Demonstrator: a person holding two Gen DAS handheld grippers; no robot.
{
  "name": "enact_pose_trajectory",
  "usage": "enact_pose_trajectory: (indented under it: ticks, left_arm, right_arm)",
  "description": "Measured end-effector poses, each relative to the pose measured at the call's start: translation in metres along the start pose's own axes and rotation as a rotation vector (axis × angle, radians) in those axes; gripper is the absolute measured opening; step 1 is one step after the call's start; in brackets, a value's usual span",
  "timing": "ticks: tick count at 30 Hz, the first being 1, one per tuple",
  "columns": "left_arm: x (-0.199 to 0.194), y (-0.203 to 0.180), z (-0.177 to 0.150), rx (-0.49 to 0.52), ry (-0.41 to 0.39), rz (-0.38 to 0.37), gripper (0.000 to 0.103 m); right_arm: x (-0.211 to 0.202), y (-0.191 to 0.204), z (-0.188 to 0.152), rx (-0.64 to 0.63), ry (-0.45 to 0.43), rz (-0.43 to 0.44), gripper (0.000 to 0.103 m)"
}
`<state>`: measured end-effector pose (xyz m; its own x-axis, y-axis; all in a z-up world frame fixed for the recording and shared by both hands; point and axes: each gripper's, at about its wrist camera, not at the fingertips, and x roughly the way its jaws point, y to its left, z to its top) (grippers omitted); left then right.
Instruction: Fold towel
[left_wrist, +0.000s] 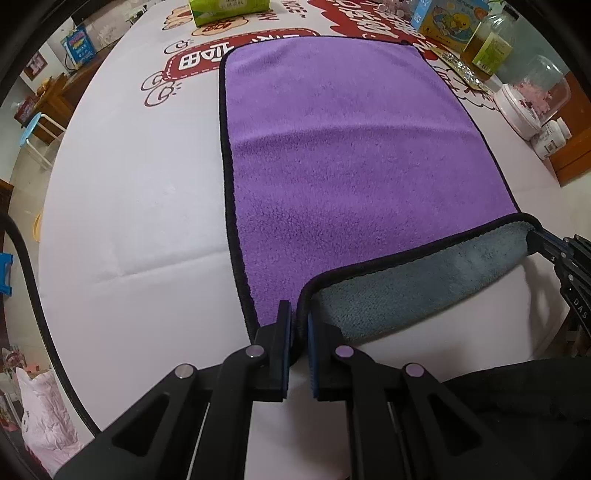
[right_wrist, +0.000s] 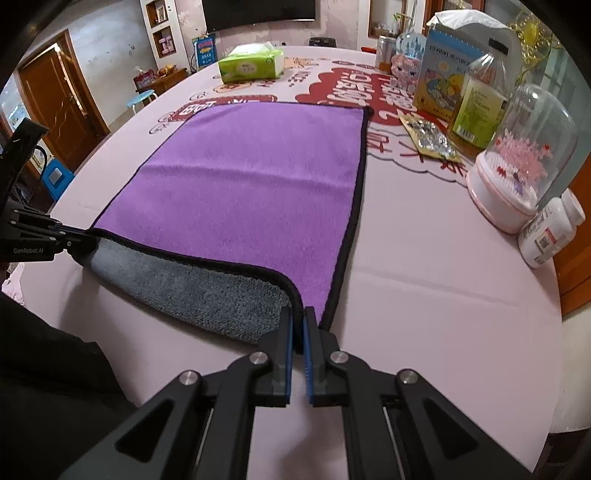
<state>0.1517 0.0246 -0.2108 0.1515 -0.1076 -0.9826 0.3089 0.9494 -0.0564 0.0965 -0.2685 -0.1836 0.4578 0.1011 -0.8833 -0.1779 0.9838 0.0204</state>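
A purple towel (left_wrist: 347, 147) with a black hem and a grey underside lies flat on the table; it also shows in the right wrist view (right_wrist: 251, 184). Its near edge is lifted and curled over, so the grey side (left_wrist: 424, 280) shows. My left gripper (left_wrist: 300, 314) is shut on the near left corner of the towel. My right gripper (right_wrist: 298, 317) is shut on the near right corner. The right gripper shows at the right of the left wrist view (left_wrist: 535, 236), and the left gripper at the left of the right wrist view (right_wrist: 79, 236).
A pink-white tablecloth (right_wrist: 424, 277) with red print covers the table. A green tissue pack (right_wrist: 251, 62) lies at the far side. On the right stand a glass dome ornament (right_wrist: 524, 155), a pill bottle (right_wrist: 550, 232), an oil bottle (right_wrist: 480, 103), a foil packet (right_wrist: 428, 136) and a picture box (right_wrist: 439, 74).
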Motion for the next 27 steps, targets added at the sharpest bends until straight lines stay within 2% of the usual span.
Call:
enact_pose_trajectory:
  ticks: [14, 27]
  left_arm:
    - [-0.054, 0.009, 0.026, 0.044, -0.089, 0.009, 0.006]
    - [-0.103, 0.018, 0.089, 0.085, -0.241, 0.066, 0.006]
  right_arm:
    - [-0.034, -0.001, 0.037, -0.031, -0.161, 0.003, 0.004]
    - [-0.048, -0.016, 0.099, -0.014, -0.306, -0.024, 0.004]
